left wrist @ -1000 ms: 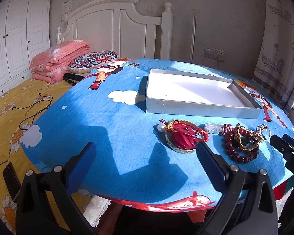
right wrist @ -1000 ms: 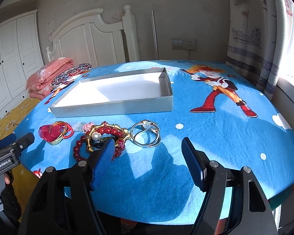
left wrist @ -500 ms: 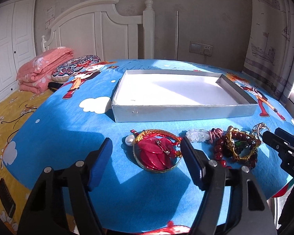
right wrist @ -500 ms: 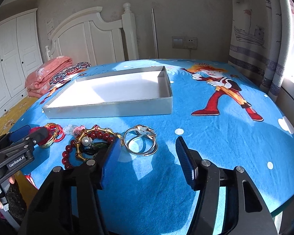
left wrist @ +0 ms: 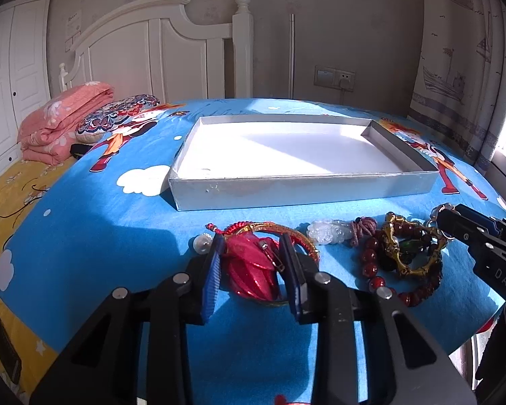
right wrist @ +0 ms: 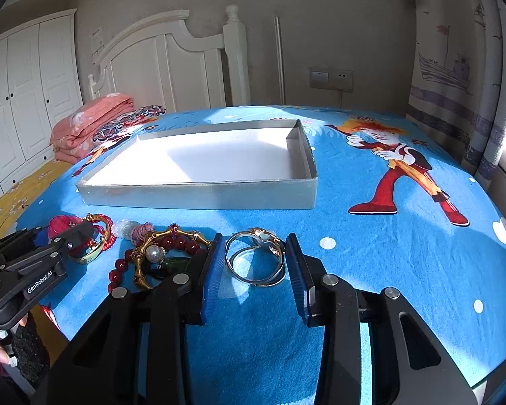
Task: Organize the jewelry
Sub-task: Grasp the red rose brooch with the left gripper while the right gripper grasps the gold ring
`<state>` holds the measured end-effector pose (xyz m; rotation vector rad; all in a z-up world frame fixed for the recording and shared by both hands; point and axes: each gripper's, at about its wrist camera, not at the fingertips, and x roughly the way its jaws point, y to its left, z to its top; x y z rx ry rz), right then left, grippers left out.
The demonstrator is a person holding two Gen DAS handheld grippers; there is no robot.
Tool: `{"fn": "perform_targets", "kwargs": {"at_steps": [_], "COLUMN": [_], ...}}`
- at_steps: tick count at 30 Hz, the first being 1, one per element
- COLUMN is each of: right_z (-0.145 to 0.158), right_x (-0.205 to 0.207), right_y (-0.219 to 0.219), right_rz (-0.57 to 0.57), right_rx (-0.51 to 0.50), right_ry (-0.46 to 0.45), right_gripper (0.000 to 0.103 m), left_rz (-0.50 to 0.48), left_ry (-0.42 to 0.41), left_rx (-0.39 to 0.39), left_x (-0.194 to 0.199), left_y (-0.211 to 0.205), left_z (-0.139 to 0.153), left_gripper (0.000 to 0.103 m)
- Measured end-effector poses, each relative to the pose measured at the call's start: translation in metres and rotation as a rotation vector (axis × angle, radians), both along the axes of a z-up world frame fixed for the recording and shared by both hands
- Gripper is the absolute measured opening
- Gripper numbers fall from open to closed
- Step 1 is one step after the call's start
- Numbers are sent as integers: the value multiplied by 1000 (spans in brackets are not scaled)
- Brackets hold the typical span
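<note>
A silver tray with a white floor (left wrist: 300, 190) (right wrist: 199, 194) lies on the blue cartoon cloth. In front of it is a row of jewelry. My left gripper (left wrist: 253, 256) has its pads on both sides of a gold bangle with a red pouch (left wrist: 253, 266), narrowed around it; contact is unclear. Right of it lie a clear crystal charm (left wrist: 327, 231), and a red bead bracelet with a gold bangle (left wrist: 404, 256) (right wrist: 162, 253). My right gripper (right wrist: 254, 256) straddles silver bangles (right wrist: 253, 260), its pads close beside them.
The cloth-covered table (right wrist: 388, 253) ends just below the jewelry. A yellow bed with a pink folded blanket (left wrist: 60, 121) and a patterned cushion (left wrist: 118, 114) is at the left. A white headboard (left wrist: 172, 54) and a curtain (left wrist: 462, 67) stand behind.
Both grippers moved forward and down to the jewelry and narrowed their jaws: the left around the red pouch bangle, the right around the silver bangles.
</note>
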<state>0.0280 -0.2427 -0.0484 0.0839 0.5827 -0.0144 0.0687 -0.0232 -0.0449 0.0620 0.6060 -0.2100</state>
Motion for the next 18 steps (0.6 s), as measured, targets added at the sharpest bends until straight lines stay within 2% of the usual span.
{"fn": "perform_targets", "kwargs": {"at_steps": [1,2,8,10,11,12,13,14,18], "right_z": [1,3,9,8,9,10,12,14,14], "right_x": [-1,-1,-1,0,0,-2,-5,-6,2], "right_y": [0,0,0,2,2,1,-1,-2,6], "right_rz": [-16,-14,0,6,13,16,8,10,17], "right_rx": [-16,-12,-22,-28,-19,3,28,49,7], "right_ry": [-4,-7,-8,-2,2,-4,-26,-39,-16], "right_gripper": [14,10,11,16,37,75,85,85,63], "left_rz": [1,4,2,2,3,3,2,2,-2], "left_ry": [-5,-12,-39,-31,-28,-26,-25,-25,-16], "left_rx": [0,0,1,4,6,7,9,11,10], "left_x": [-1,-2,-10,-10,-10,-10,-10,-10,-6], "left_y": [0,1,0,0,-1,-1,-1,-1,-2], "left_z": [1,3,11,9,8,8,7,7,4], "left_gripper": [32,32,32,32,32,32,32,32,33]}}
